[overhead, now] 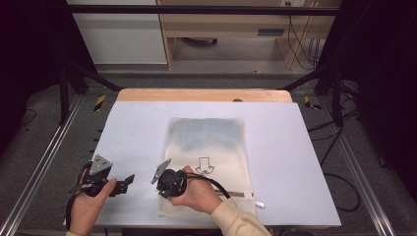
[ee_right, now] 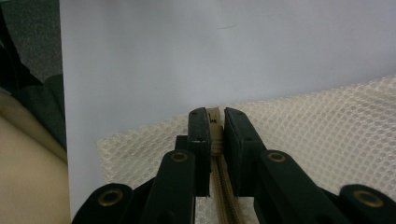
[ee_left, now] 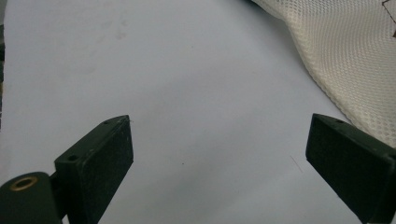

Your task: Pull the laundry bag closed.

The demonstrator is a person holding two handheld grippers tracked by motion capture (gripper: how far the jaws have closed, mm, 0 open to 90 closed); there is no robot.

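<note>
Right gripper view has the right gripper (ee_right: 215,122) clenched on the tan zipper (ee_right: 219,182) end of a cream honeycomb-mesh bag (ee_right: 322,140) — flat near the worktop's (overhead: 137,132) front edge, printed with a black outline arrow (overhead: 204,165). No readable writing. Beside the bag, the left gripper (ee_left: 219,154) hangs released.

the mesh bag (overhead: 209,147) lies flat on the table (overhead: 137,128), a little toward 5 o'clock from the table's middle. the zipper (ee_right: 219,182) runs along the bag's 6 o'clock edge. the right gripper (overhead: 164,183) sits on the bag's 7 o'clock corner, the left gripper (overhead: 129,181) just beside it at 9 o'clock, on bare table.
</note>
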